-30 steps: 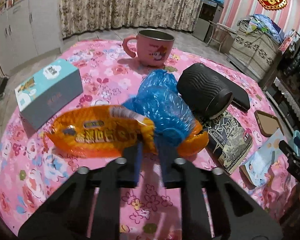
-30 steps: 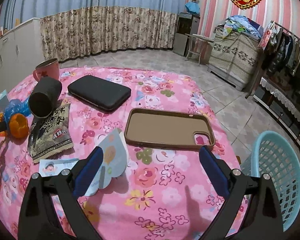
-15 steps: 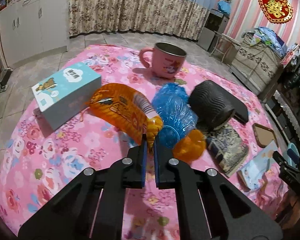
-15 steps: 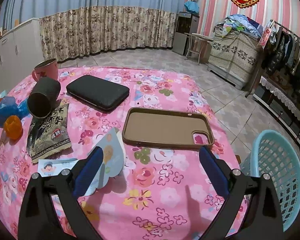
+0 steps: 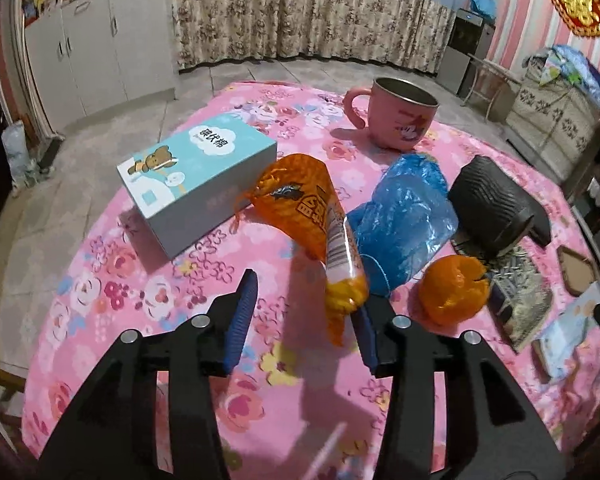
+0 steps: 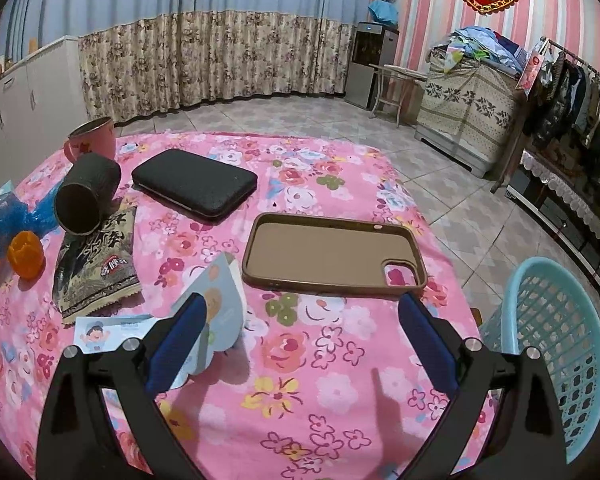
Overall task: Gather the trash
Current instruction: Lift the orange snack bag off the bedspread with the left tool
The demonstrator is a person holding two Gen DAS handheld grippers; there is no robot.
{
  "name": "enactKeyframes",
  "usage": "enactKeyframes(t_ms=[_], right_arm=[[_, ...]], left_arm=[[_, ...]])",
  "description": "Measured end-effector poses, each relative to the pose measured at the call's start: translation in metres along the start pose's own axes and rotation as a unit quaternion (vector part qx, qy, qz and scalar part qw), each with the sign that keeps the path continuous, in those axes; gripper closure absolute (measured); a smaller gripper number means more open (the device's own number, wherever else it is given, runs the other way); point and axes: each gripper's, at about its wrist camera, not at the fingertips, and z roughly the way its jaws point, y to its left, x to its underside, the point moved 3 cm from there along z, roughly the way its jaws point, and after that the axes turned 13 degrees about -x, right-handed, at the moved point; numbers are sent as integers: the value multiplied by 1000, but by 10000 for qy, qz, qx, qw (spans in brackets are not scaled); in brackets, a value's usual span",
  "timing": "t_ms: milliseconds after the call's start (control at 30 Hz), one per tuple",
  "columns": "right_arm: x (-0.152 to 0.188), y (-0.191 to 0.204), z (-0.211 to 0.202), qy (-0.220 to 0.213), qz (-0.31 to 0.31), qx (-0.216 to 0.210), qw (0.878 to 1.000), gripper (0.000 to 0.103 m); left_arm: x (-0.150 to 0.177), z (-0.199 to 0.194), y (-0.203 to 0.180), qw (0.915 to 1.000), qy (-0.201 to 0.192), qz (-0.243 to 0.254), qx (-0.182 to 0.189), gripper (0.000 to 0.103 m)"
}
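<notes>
Orange wrapper [image 5: 318, 224]: seen between the fingers of the left gripper [image 5: 304, 316], its near end against the right-hand finger [image 5: 366, 334], clear of the left-hand finger; its long axis runs away from the fingertips, leaning to their left.
Look: translucent orange film, printed label, barcode strip, crumpled near end.
Left gripper state: jaws are opening; the wrapper is judged released or nearly so.
Nearer hand: the left; the right gripper [image 6: 302, 338] is held wide apart and empty, well away.
Beyond the fingertips: blue plastic bag [image 5: 404, 216], orange peel [image 5: 452, 294] to their right.
Basket [image 6: 556, 332]: blue, off the right gripper's right finger, beside the table.
</notes>
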Motion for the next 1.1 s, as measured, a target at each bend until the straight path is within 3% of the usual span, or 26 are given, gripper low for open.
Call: enactKeyframes(t_ms=[333, 467, 733, 933, 1000, 1100], right_arm=[[-1, 3, -1, -5, -16, -23, 10000, 8], [-1, 3, -1, -2, -16, -21, 10000, 8], [1, 5, 1, 29, -42, -37, 10000, 8], [2, 4, 1, 35, -25, -39, 10000, 8], [2, 4, 1, 32, -25, -41, 10000, 8], [2, 3, 2, 33, -6, -68, 10000, 8]], left_arm=[[-11, -15, 11, 9993, -271, -185, 182, 59], [-8, -14, 12, 9992, -184, -230, 268, 59], [1, 13, -5, 9993, 240, 120, 272, 72], [-3, 26, 4, 9991, 293, -137, 281, 73], [-5, 28, 2, 9991, 276, -124, 299, 92], [-8, 18, -6, 9992, 107, 10, 383, 99]])
